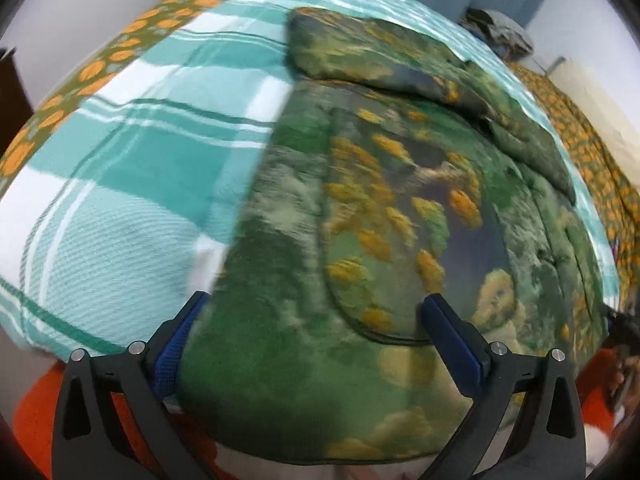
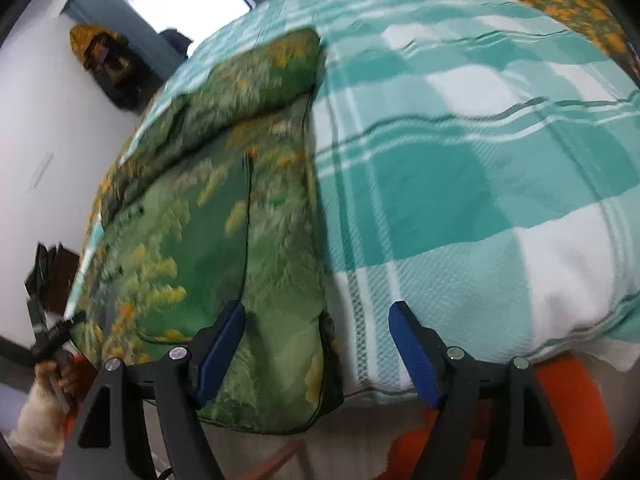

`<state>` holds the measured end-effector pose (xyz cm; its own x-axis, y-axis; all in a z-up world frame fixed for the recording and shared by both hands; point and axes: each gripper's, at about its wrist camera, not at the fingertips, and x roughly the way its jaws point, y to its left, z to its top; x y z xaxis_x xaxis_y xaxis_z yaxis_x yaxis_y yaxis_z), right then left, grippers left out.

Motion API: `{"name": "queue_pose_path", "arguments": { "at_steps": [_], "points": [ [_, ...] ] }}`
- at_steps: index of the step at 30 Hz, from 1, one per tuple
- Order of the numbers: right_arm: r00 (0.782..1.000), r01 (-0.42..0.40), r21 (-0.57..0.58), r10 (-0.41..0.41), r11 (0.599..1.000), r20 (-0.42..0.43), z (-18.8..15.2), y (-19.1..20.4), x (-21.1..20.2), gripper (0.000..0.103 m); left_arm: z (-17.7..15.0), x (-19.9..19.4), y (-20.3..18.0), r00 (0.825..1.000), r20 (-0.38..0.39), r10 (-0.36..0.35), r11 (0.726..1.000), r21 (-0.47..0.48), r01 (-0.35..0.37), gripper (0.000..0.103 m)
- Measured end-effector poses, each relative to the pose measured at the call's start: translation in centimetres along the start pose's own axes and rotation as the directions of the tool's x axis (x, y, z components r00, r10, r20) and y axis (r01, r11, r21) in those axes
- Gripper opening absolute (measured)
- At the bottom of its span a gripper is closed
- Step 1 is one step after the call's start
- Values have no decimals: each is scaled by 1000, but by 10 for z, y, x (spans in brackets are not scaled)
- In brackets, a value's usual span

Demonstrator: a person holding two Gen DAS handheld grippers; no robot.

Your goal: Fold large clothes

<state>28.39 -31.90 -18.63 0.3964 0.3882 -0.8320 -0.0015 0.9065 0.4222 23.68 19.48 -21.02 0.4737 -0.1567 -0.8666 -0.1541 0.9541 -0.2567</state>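
A large green garment with yellow-orange flower print (image 1: 360, 208) lies on a bed covered by a teal-and-white checked sheet (image 1: 132, 168). Its far end is folded back into a thick flap (image 1: 360, 52). My left gripper (image 1: 316, 320) is open, its blue pads either side of the garment's near hem. In the right wrist view the same garment (image 2: 208, 208) lies left of centre on the sheet (image 2: 460, 168). My right gripper (image 2: 320, 320) is open over the garment's near right corner, left pad above the cloth, right pad above the sheet.
An orange-dotted green cloth (image 1: 92, 68) borders the bed's far side. Orange fabric (image 2: 568, 400) hangs below the bed's near edge. A white wall (image 2: 36, 128) and dark clutter (image 2: 108, 60) stand left of the bed. The other hand-held gripper (image 2: 48, 336) shows at lower left.
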Motion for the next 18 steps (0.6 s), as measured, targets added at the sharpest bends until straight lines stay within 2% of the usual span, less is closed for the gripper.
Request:
{"name": "queue_pose_path", "arguments": {
  "at_steps": [4, 5, 6, 7, 8, 9, 10, 11, 14, 18],
  "points": [
    [994, -97, 5, 97, 995, -47, -4, 4, 6, 75, -8, -2, -9, 1000, -26, -5, 998, 56, 6, 97],
    [988, -137, 12, 138, 990, -72, -6, 6, 7, 72, -8, -3, -10, 1000, -30, -3, 998, 59, 5, 89],
    [981, -167, 13, 167, 986, -95, -8, 9, 8, 62, -9, -5, -11, 999, -36, -1, 998, 59, 3, 84],
    [984, -152, -11, 150, 988, -97, -10, 15, 7, 57, -9, -6, -14, 999, -44, 2, 998, 59, 0, 73],
    [989, -116, -54, 110, 992, -97, -11, 22, 6, 41, -9, -6, -15, 999, -49, 7, 998, 59, -4, 57],
    [990, -111, -68, 104, 992, -97, -12, 24, 5, 22, -8, -8, -16, 998, -55, 9, 998, 62, -6, 47],
    [990, -114, -66, 108, 991, -92, -12, 27, 1, 18, -5, -9, -16, 998, -59, 5, 998, 59, -1, 27],
    [990, -118, -59, 113, 991, -85, -10, 30, -1, 16, -3, -13, -15, 998, -61, -12, 999, 45, 15, 17],
    [991, -125, -81, 120, 989, -60, -7, 40, -14, 14, 4, -30, -10, 997, -47, -55, 998, 8, 56, 11],
    [990, -143, -116, 144, 983, -5, -1, 50, -44, 14, 7, -69, -15, 993, -9, -115, 993, 9, 115, 9]
  ]
}}
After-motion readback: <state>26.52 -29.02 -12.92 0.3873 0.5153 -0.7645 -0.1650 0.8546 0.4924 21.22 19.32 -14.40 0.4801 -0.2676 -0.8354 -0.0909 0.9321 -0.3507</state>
